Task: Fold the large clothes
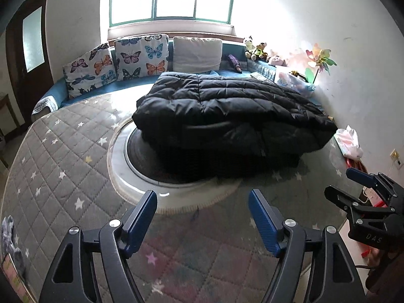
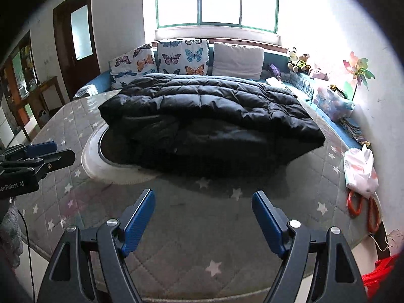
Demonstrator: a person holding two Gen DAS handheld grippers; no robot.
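Ahead, the grey star-quilted mattress [image 1: 58,151] fills most of both views, with the black puffer jacket [image 1: 227,111] lying folded in a thick bundle partly on a round white-rimmed tray [image 1: 141,181] near the mattress's middle, well apart from both of my tools. Butterfly cushions [image 1: 126,58] line the back under the window. Only my right view shows the orange scissors [image 2: 363,209] beside a white bag [image 2: 358,169] at the mattress edge. My left gripper [image 1: 202,217] has its fingers spread wide, holding nothing; my right gripper [image 2: 203,217] is likewise spread and empty.
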